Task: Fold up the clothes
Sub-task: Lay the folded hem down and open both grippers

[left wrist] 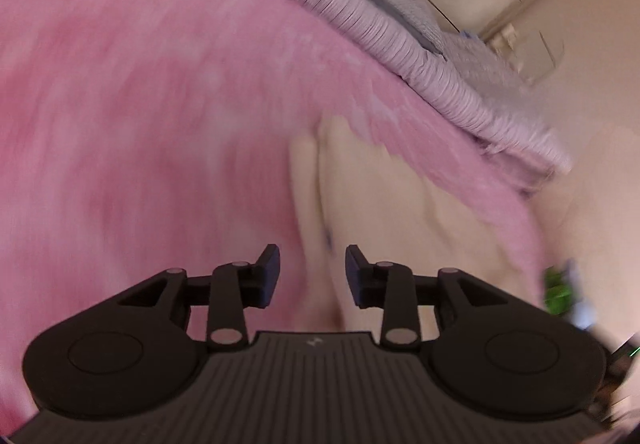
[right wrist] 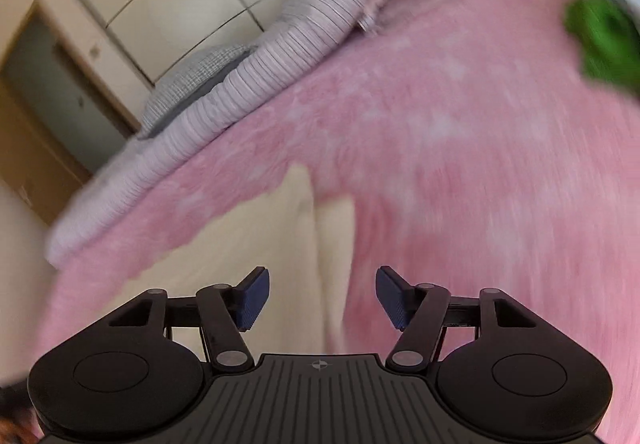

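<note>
1. A cream garment lies on the pink blanket, just ahead of both grippers.
2. Left gripper and right gripper stand wide, holding nothing.
3. It looks soft, light and limp; pinch an edge or corner.

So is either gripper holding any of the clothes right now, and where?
Nothing is held. The left gripper and right gripper are both open, jaws apart and empty, above a cream garment on the pink blanket.
</note>
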### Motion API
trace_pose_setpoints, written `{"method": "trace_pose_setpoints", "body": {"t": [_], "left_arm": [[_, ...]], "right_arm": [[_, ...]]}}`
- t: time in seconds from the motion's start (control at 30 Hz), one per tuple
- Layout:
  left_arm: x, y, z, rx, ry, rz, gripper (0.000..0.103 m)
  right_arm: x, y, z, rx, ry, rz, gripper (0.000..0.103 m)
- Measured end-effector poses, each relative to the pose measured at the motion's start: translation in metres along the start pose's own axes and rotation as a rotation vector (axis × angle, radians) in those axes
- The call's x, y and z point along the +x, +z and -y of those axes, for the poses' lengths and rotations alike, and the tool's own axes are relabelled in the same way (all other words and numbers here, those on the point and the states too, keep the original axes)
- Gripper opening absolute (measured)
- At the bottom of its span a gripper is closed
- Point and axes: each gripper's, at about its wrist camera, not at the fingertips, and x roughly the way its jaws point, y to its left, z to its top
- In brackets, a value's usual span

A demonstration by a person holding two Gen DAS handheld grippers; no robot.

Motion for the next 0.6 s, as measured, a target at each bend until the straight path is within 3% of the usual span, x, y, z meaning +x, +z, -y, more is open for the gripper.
{"method": "trace_pose_setpoints", "body": {"t": [0.13,0.3,0.43,0.47,0.5,0.57,0.6], "left_arm": [[-0.008,-0.028,-0.014,-0.220,-0.084,0.013,0.034],[-0.017,-0.064,-0.032,-0.495,-0.188,0.030,0.037],[-0.004,-0.063,-0.029,-0.499,-0.164,0.046,0.035],[0.000,-0.062,-0.028,-0.494,-0.156,0.050,0.032],[0.004,-0.060,-0.028,-0.490,-0.147,0.054,0.023],[0.009,-0.057,-0.024,-0.454,-0.128,0.056,0.018],[0.007,-0.052,-0.021,-0.402,-0.119,0.050,0.016]], "right_arm": [[-0.018,-0.044,0.015,0.217,0.055,-0.044,0.063],[-0.013,-0.060,0.017,0.379,0.139,-0.027,0.063],[0.002,-0.054,0.012,0.396,0.126,-0.005,0.062],[0.005,-0.054,0.013,0.406,0.124,0.000,0.058],[0.008,-0.054,0.015,0.419,0.121,0.004,0.043],[0.014,-0.055,0.019,0.443,0.116,0.013,0.007],[0.016,-0.055,0.021,0.456,0.114,0.017,0.007]]}}
